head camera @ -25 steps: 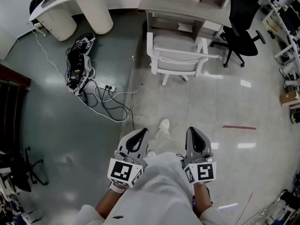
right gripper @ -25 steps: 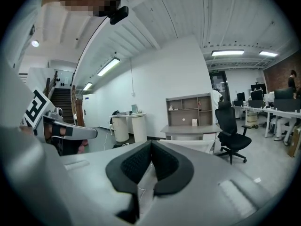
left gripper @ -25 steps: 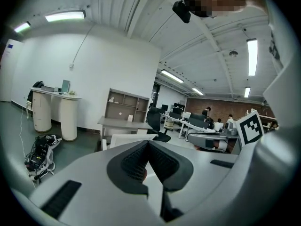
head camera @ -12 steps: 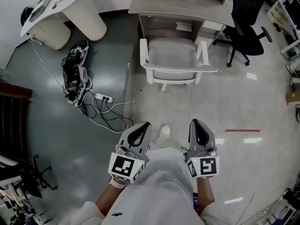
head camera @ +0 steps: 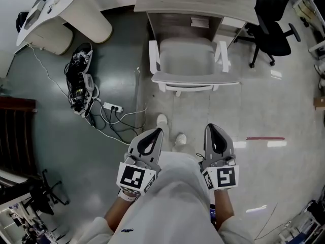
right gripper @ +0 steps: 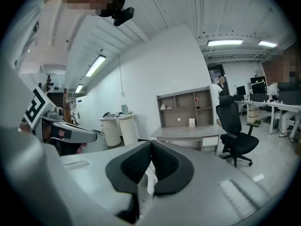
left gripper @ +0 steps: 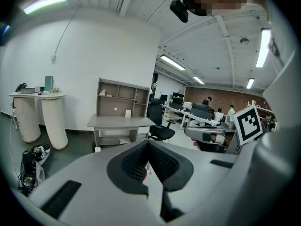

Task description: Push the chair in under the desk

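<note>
The white armchair (head camera: 185, 60) stands straight ahead of both tongs and well apart from them. Its seat faces the grey tabletop (head camera: 193, 1), with its front edge near the opening beneath. Its backrest rail (head camera: 195, 81) runs crosswise, turned toward the person. The left tongs (head camera: 152, 136) and right tongs (head camera: 212, 133) are each pressed together and empty, about equally near, one toward each end of that rail. The floor (head camera: 264, 111) is pale and glossy here. Tangled cables (head camera: 109, 111) lie to the left, and a black office chair (head camera: 274, 29) stands at right.
</note>
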Available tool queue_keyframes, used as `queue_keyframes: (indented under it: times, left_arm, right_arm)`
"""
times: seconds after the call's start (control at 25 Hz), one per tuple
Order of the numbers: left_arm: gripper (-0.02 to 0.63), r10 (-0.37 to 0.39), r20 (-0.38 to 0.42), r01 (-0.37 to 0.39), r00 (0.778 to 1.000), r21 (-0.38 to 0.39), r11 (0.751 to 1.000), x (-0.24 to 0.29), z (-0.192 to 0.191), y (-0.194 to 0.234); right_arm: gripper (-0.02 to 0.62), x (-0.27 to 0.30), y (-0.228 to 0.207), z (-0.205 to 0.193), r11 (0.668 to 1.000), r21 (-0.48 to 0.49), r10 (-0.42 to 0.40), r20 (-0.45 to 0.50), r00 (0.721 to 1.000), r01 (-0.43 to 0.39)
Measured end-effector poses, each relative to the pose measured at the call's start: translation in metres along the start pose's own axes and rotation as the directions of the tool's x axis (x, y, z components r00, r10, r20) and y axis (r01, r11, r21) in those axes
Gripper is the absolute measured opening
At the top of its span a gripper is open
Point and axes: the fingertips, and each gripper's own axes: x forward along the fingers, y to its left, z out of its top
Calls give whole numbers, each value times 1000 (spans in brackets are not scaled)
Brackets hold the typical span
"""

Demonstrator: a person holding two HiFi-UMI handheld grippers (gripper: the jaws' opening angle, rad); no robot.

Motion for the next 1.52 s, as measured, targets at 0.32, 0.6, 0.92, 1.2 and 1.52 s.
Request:
queue_keyframes:
  times: [0.32,0.6,0.92,1.2,1.52]
  left_arm:
    - [6,-71,2,71,998,13,997,57,31,58]
    - [6,-147,-7,147,989,37,988,98,64,121]
    - [7,-207,7,207,978,30,978,130,90,164]
    - [6,-220,-7,220,975,38,975,150,91,167]
    - [8,-251,-37,254,967,74,964,166,95,142]
  right_arm:
    - [-3,71,-12,9,998,-12,-65,-27,997,65]
    - [-3,139,-3,34,991,-39,-126,-31,992,125]
    - [-2,187,-10,51,974,-9,-227,-12,974,227]
    - [-2,199,-19,52,975,-15,-222,-26,975,221]
    - [-2,202,-44,55,985,-59,-167,-60,984,163]
